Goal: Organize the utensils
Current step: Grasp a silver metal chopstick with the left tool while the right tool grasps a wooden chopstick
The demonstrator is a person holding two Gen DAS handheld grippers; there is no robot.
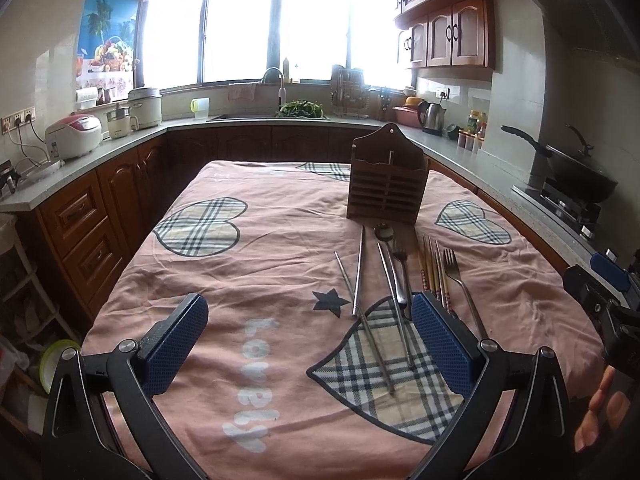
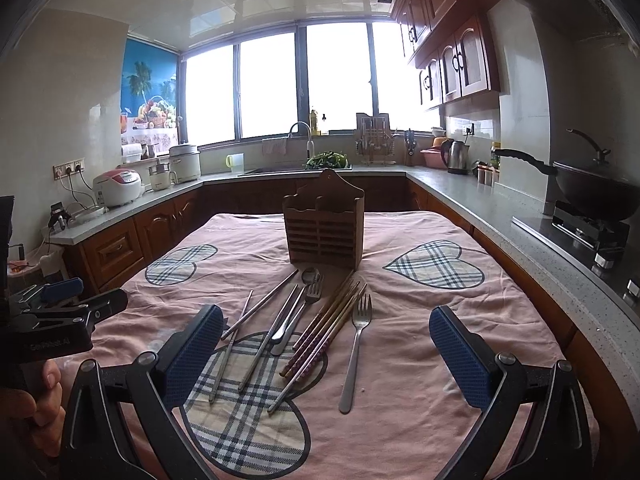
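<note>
A brown wooden utensil holder [image 1: 387,178] [image 2: 323,226] stands upright at mid-table. In front of it lie metal chopsticks [image 1: 359,276] [image 2: 260,312], a spoon [image 1: 385,234] [image 2: 310,276], a small fork [image 1: 401,264] [image 2: 314,292], wooden chopsticks [image 1: 434,270] [image 2: 326,332] and a larger metal fork [image 1: 460,284] [image 2: 356,352]. My left gripper [image 1: 310,340] is open and empty above the cloth, left of the utensils. My right gripper [image 2: 326,356] is open and empty, with the utensils lying between its fingers.
The table carries a pink cloth [image 1: 260,240] [image 2: 420,360] with plaid hearts. Kitchen counters surround it: a wok on a stove [image 1: 576,178] [image 2: 592,190] at right, a kettle [image 2: 456,156], rice cookers [image 1: 74,136] at left, a sink [image 2: 320,160] at the back.
</note>
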